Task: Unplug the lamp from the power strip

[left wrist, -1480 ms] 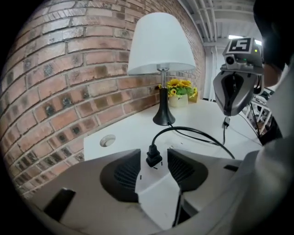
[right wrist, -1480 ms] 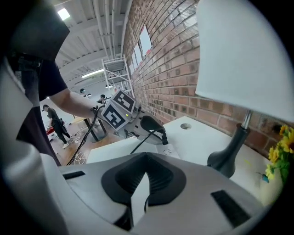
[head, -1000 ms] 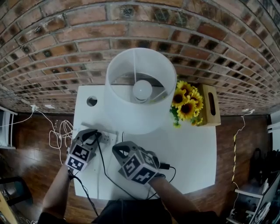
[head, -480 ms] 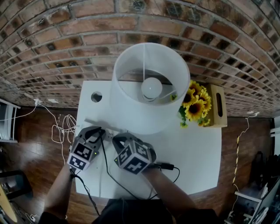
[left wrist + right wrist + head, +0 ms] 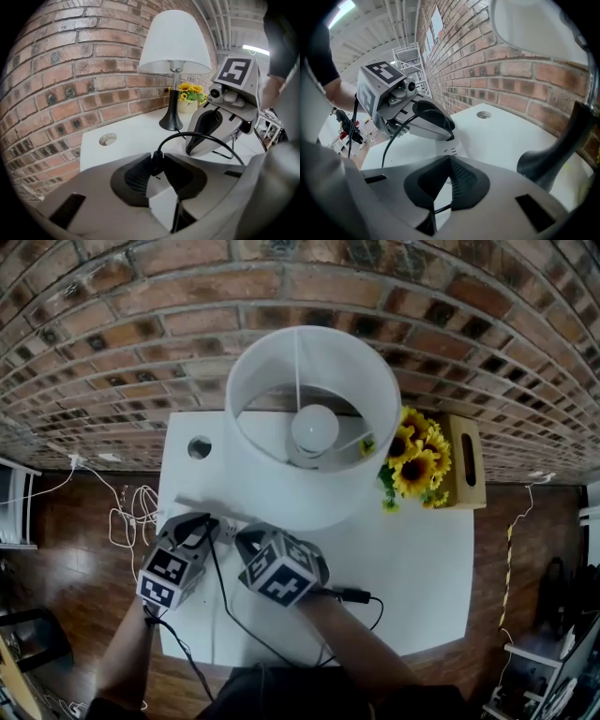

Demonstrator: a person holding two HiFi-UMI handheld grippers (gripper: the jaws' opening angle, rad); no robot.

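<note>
The black plug [image 5: 156,163] is seated in the white power strip [image 5: 228,532], which lies near the table's [image 5: 412,568] left edge, at about 8 o'clock from the lamp [image 5: 281,488]. The plug is clamped between the pads of the left gripper [image 5: 199,524], as is shown in the left gripper view. From the plug a black cord [image 5: 221,592] is looped up and led away towards 5 o'clock across the table.

The right gripper [image 5: 246,542] is held just beside the left one, at its 3 o'clock, over the strip. Its jaws are seen closed tip to tip in the right gripper view, with nothing pinched at the tips. A thin stretch of cord is glimpsed below them.

Square black-and-white markers are carried on each gripper's cube. A few small dark marks on the strip's top are too small to be read.

The lamp is stood at the back of the table, with a white shade and a dark base. At the lamp's 3 o'clock, sunflowers [image 5: 414,460] are set against a wooden box [image 5: 466,465] with a slot in it. Whether they stand inside it cannot be told. A round hole [image 5: 199,447] is cut in the table at 12 o'clock from the left gripper. A brick wall [image 5: 141,324] runs behind the table.
</note>
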